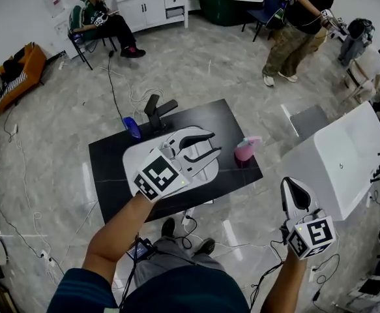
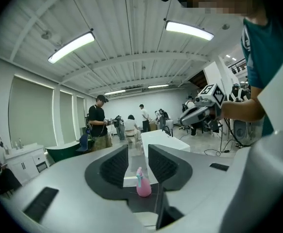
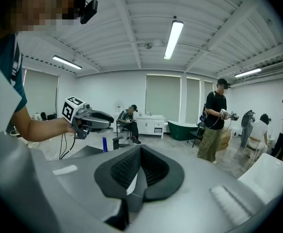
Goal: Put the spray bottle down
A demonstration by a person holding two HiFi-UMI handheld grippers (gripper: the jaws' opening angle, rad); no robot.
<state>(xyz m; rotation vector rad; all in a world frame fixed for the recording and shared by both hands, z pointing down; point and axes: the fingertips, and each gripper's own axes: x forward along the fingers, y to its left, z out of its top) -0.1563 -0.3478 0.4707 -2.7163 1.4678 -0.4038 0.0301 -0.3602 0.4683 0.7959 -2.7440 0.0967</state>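
Where the spray bottle stands: the pink spray bottle [image 1: 247, 149] is upright on the black table [image 1: 111, 175], close to the table's right edge in the head view. Neither gripper touches it.
Bottle details: a rounded pink body with a pale blue-green trigger head on top.
Left gripper: the left gripper [image 1: 214, 142] is held over the table, above a white basin [image 1: 132, 158] that sits on the black top. Its jaws point toward the bottle and stand partway apart, with nothing between the pads.
Left gripper view: the bottle shows in the gap between the two dark pads, but it stands beyond them on the table, clear of both.
Right gripper: the right gripper [image 1: 294, 186] is held over the floor, off the table's near right corner and near a white bathtub [image 1: 339, 155]. Its jaws are closed together and hold nothing.
Also on the table: a blue bottle [image 1: 131, 128] and a black faucet-like fitting [image 1: 157, 108], both at the far edge and well apart from the pink bottle.
Room behind: a dark green bathtub [image 1: 225, 6] and a white cabinet [image 1: 154, 5] along the far wall.
People: a seated person [image 1: 102, 18] on a chair and a standing person [image 1: 300, 25], who has a device in hand.
Floor: grey, with loose cables [image 1: 115, 90] running across it.
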